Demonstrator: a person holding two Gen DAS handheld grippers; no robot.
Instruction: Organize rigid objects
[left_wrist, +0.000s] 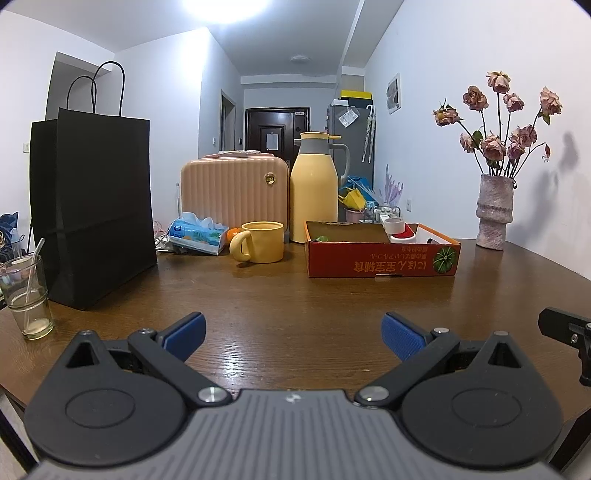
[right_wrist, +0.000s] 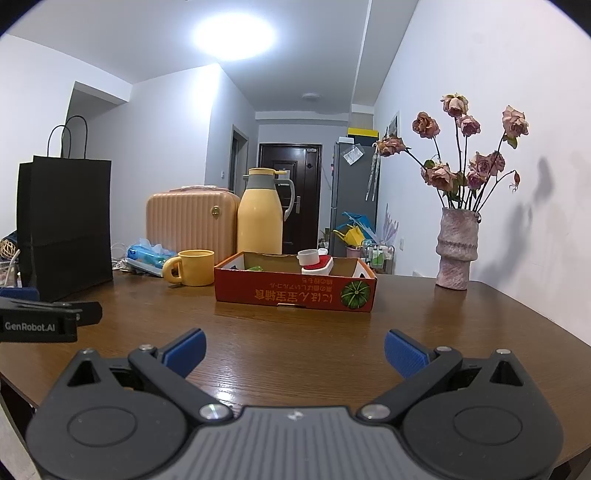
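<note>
Both wrist views sit low, side by side — facing the red box (left_wrist: 382, 260); shared.

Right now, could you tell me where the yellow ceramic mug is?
The yellow ceramic mug stands at the table's far side, between the blue tissue pack and the red cardboard box, before the yellow thermos jug.

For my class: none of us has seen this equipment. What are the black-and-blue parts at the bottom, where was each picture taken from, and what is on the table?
Each picture comes from a camera mounted on a hand-held gripper, looking out along its two blue-padded fingers. One shows the left gripper, the other the right gripper. Both are open and hold nothing. On the wooden table stand a black paper bag, a drinking glass, a tissue pack, a yellow mug, a yellow thermos jug, an orange cardboard box holding small items, and a vase of dried roses.
</note>
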